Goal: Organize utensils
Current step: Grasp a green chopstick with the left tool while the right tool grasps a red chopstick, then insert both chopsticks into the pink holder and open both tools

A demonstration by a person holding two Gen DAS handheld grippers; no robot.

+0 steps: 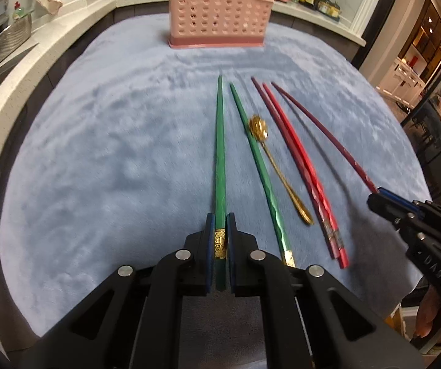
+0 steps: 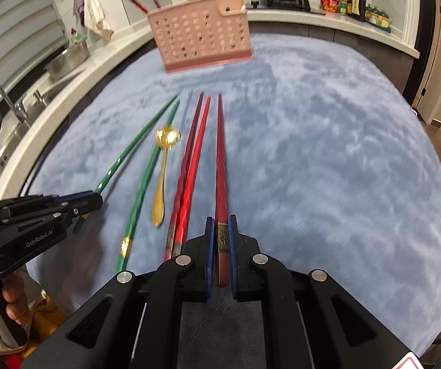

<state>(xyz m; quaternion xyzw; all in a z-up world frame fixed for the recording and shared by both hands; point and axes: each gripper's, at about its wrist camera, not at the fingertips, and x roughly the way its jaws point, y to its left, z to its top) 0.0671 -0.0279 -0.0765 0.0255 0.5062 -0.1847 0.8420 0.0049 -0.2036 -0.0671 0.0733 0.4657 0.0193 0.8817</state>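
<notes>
1. Your left tool (image 1: 220,224) is clamped on the thick end of one green chopstick (image 1: 219,153), its blue pads pressing a gold band on the stick.
2. Your right tool (image 2: 220,224) is clamped the same way on a dark red chopstick (image 2: 221,160), at its patterned band.
3. Both held sticks are long, tapering and glossy, with faceted grips, and point toward the far edge of the counter.
4. You have five chopsticks laid out: two green and three red. The second green chopstick (image 1: 258,169) lies loose on the plush blue cloth (image 1: 112,153) just right of the held one.
5. Two red chopsticks (image 1: 297,166) lie side by side and touching, between the held pair.
6. One gold metal spoon (image 1: 277,166) with a flower-shaped bowl rests between the loose green stick and the red pair.
7. One pink plastic caddy (image 1: 220,12), perforated with rows of round holes, stands upright near the far edge of the counter; more red sticks poke from its top in the right wrist view.
</notes>
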